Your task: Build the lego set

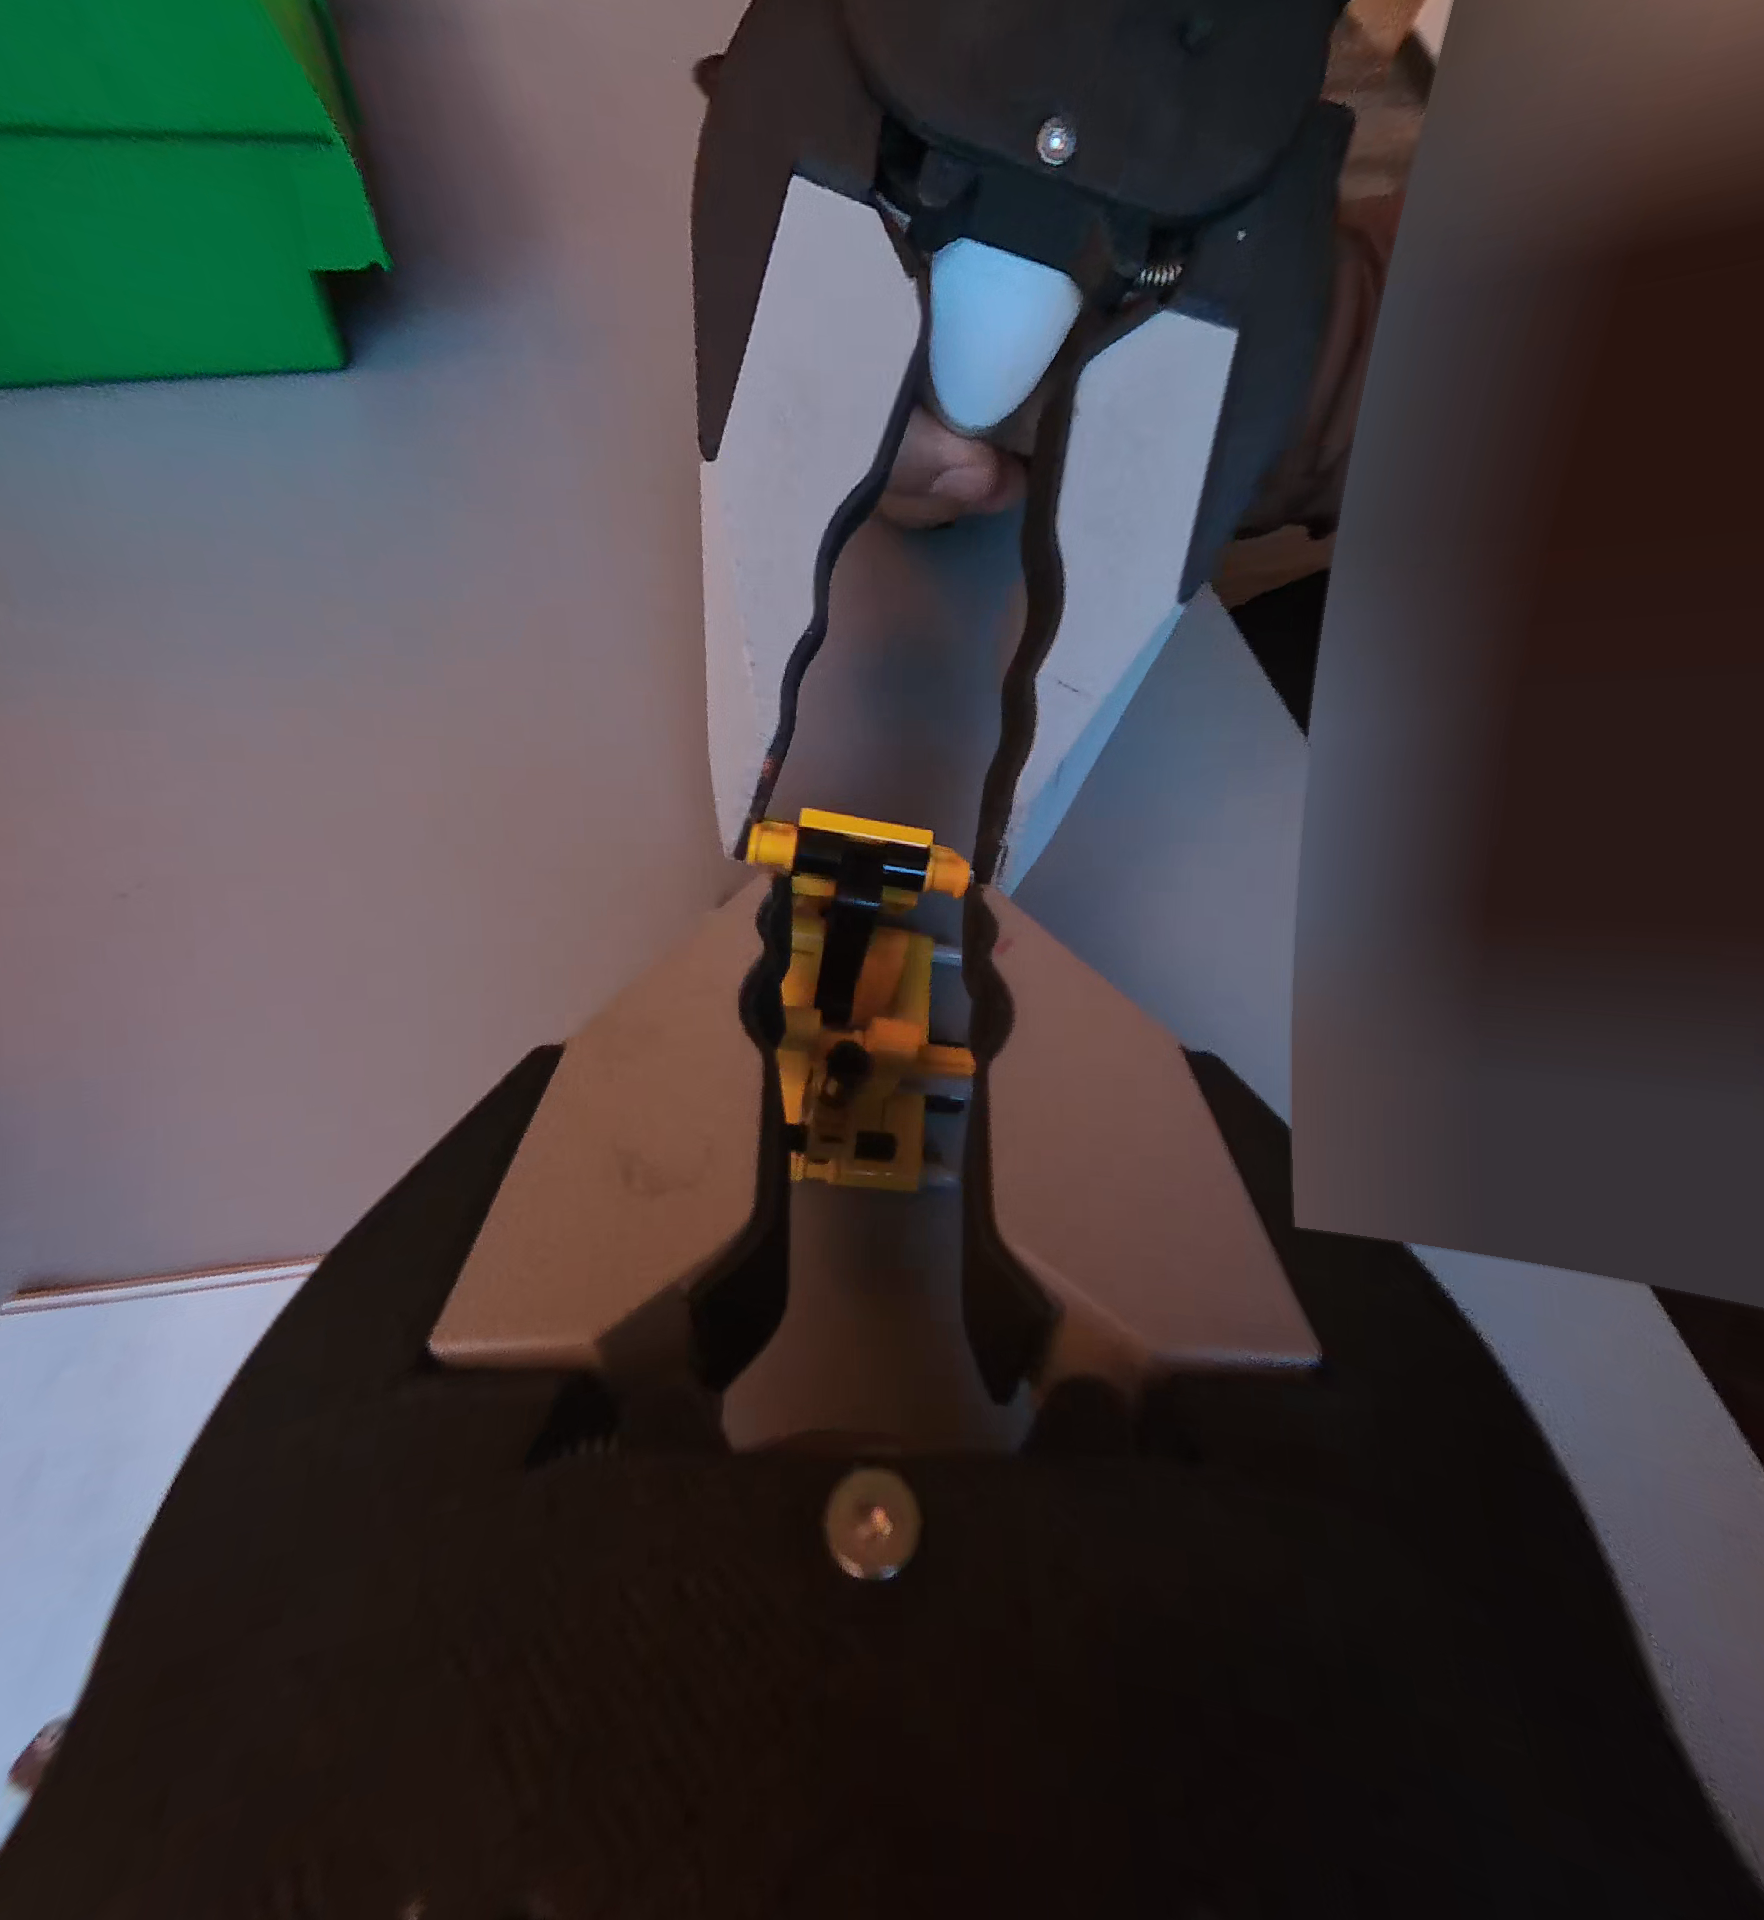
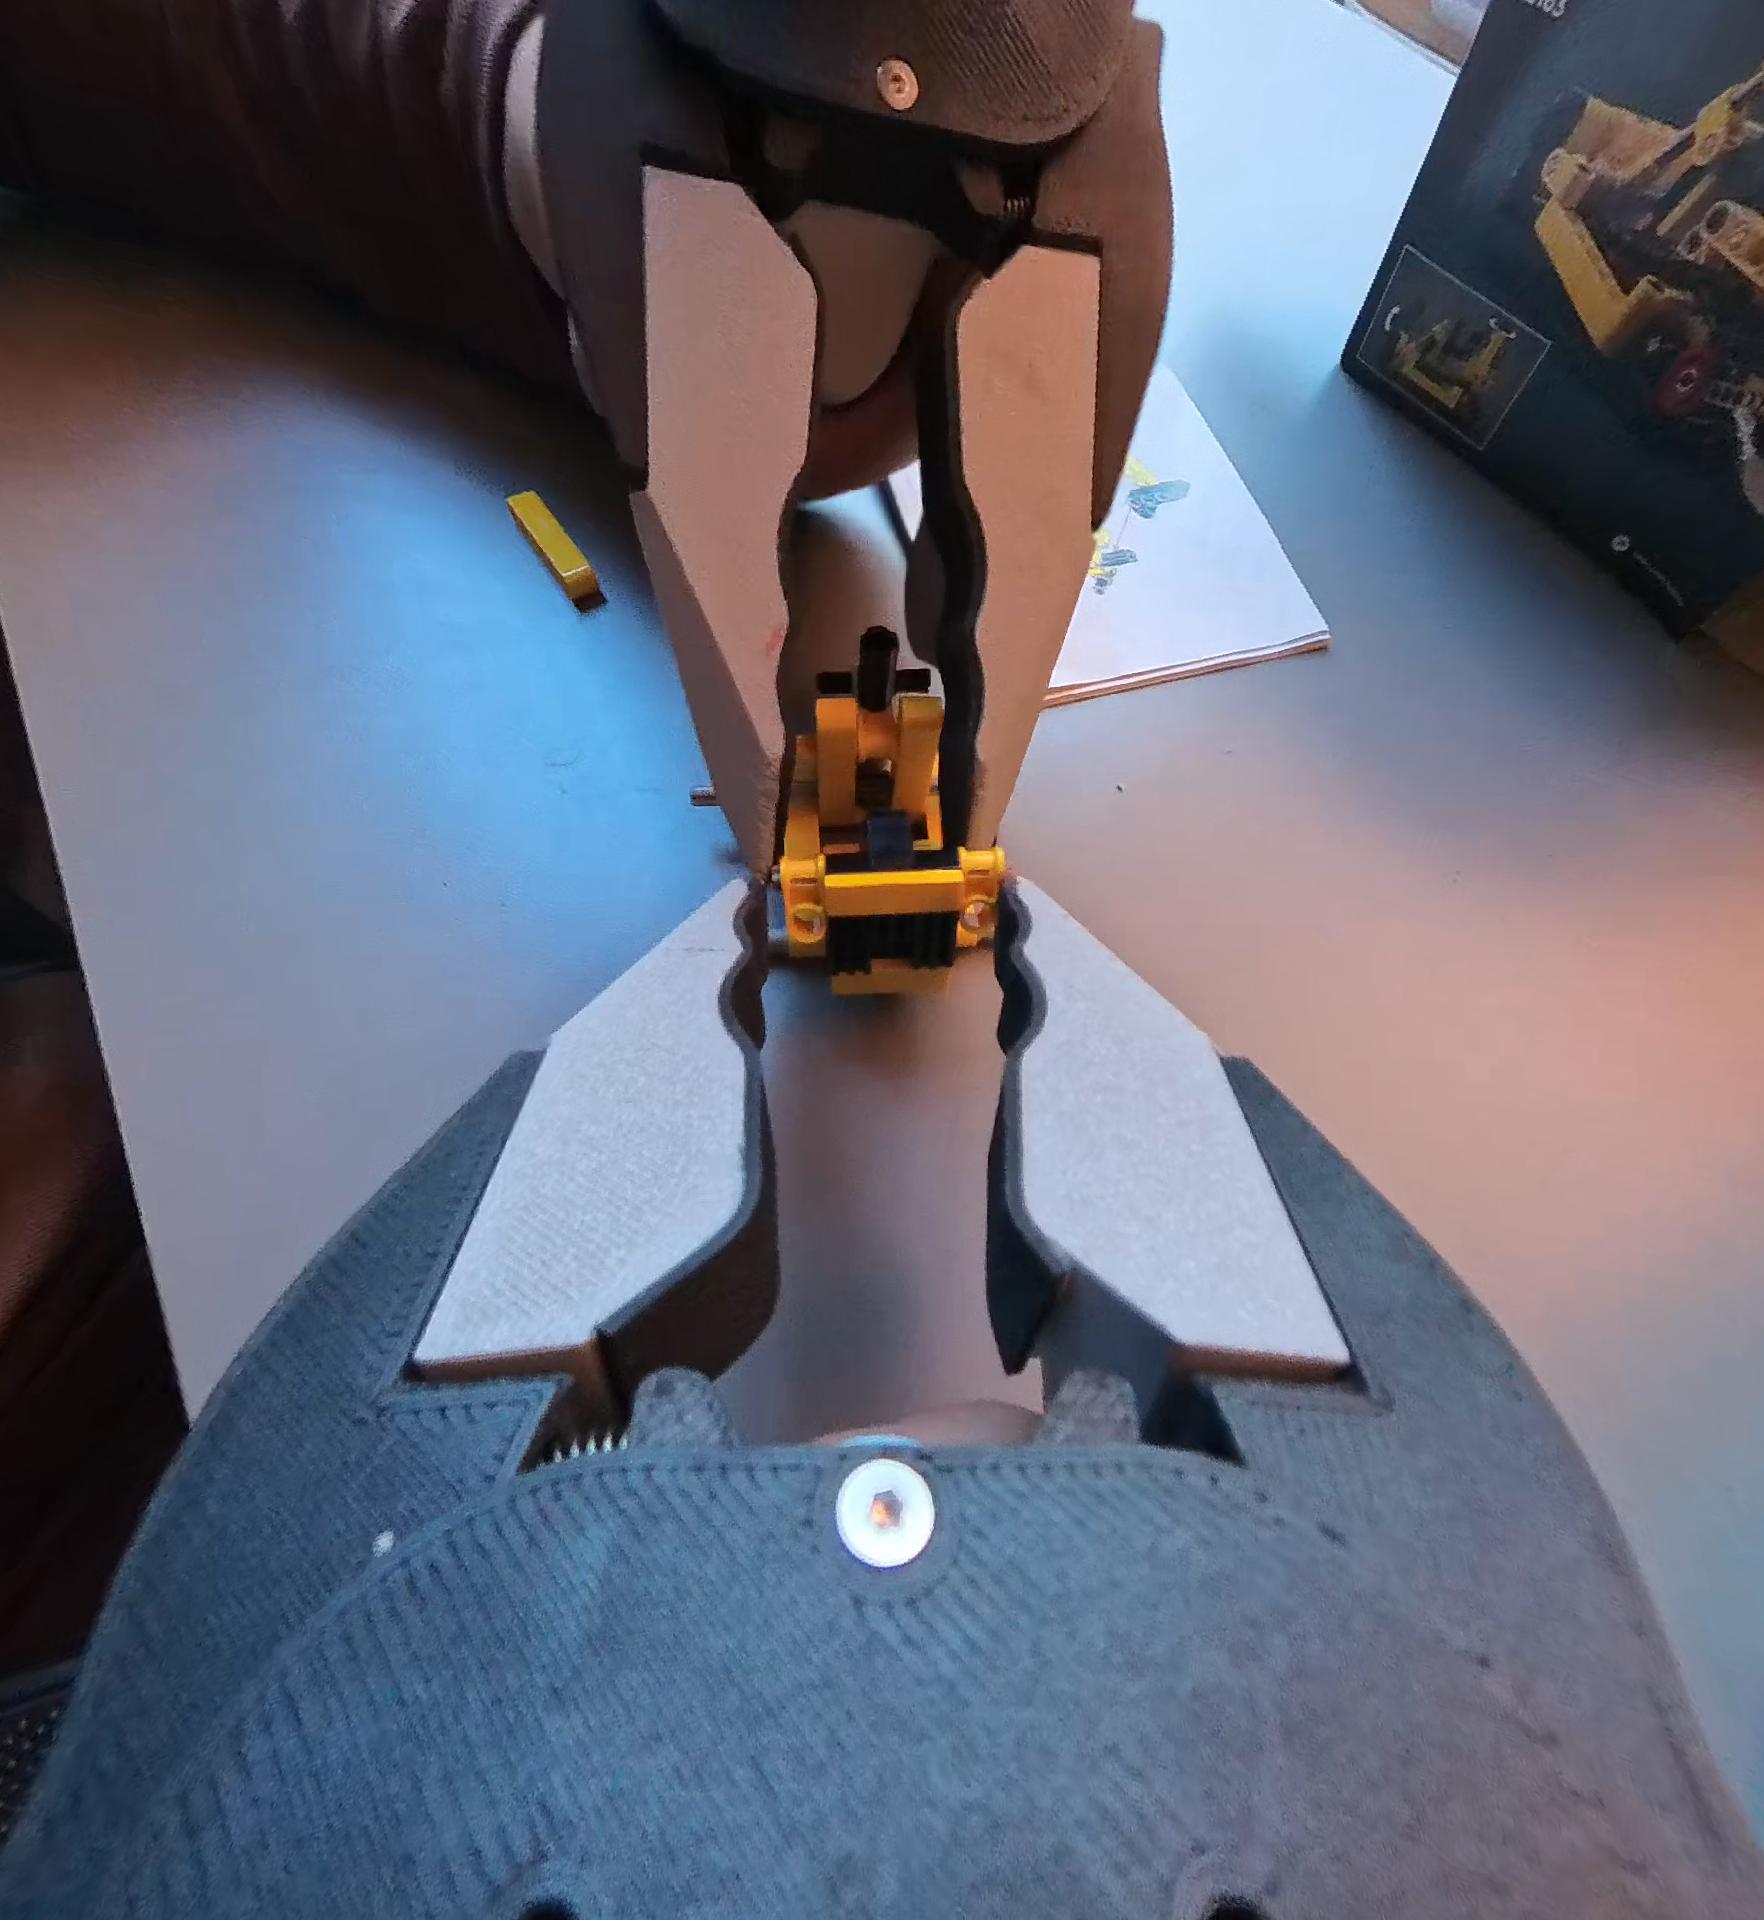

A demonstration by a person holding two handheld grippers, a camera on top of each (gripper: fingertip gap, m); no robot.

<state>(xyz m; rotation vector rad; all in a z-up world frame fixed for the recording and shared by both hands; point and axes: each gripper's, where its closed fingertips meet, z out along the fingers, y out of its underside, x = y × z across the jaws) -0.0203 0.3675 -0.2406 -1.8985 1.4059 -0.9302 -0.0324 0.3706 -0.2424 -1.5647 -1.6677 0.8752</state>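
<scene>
A small yellow and black lego model (image 1: 862,1039) is held between both grippers, low over the grey table (image 1: 286,831). My left gripper (image 1: 873,925) is shut on its body, one finger on each side. My right gripper (image 2: 878,904) faces the left one and is shut on the model's front end (image 2: 893,914), its tips against the yellow side pieces. In the left wrist view the right gripper (image 1: 873,831) comes down from the top. In the right wrist view the left gripper (image 2: 873,769) comes down from the top. I cannot tell whether the model touches the table.
A loose yellow beam (image 2: 554,545) lies on the table left of the grippers. An open instruction booklet (image 2: 1200,561) and the dark set box (image 2: 1605,312) are at the right. A green box (image 1: 130,197) stands at the far left. White paper (image 1: 109,1455) lies near me. My two grippers' fingertips are within a few centimetres of each other.
</scene>
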